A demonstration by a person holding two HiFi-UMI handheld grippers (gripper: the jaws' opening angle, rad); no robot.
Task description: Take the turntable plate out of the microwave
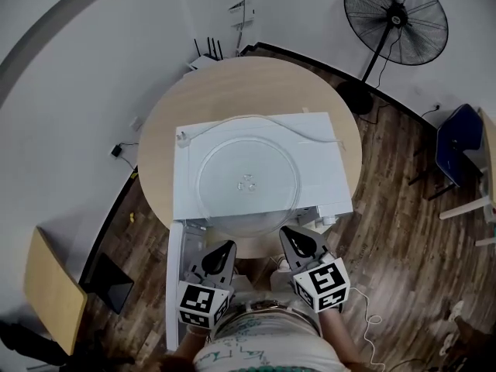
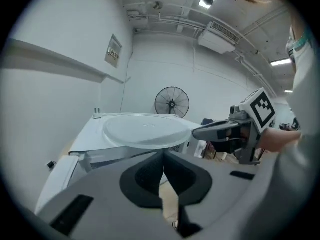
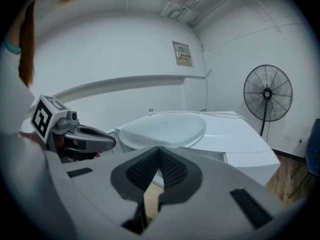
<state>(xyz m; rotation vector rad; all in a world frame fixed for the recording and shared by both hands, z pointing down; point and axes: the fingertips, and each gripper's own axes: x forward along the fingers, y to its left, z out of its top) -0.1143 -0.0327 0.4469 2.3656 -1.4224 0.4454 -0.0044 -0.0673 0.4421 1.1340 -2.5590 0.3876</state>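
Observation:
The clear glass turntable plate (image 1: 246, 183) lies flat on top of the white microwave (image 1: 325, 153), which stands on a round wooden table (image 1: 256, 72). Its near rim juts slightly past the microwave's front edge. My left gripper (image 1: 226, 247) and right gripper (image 1: 287, 234) hover side by side just in front of the microwave, both shut with nothing between the jaws. In the left gripper view the plate (image 2: 147, 129) sits beyond my shut left gripper (image 2: 163, 154), with the right gripper (image 2: 215, 130) at the right. In the right gripper view the plate (image 3: 165, 128) lies ahead of my right gripper (image 3: 159, 149).
The microwave door (image 1: 174, 285) hangs open at the front left, beside my left gripper. A standing fan (image 1: 395, 18) is behind the table at the right, and a blue chair (image 1: 457, 142) stands further right. A wooden board (image 1: 50, 285) lies on the floor at the left.

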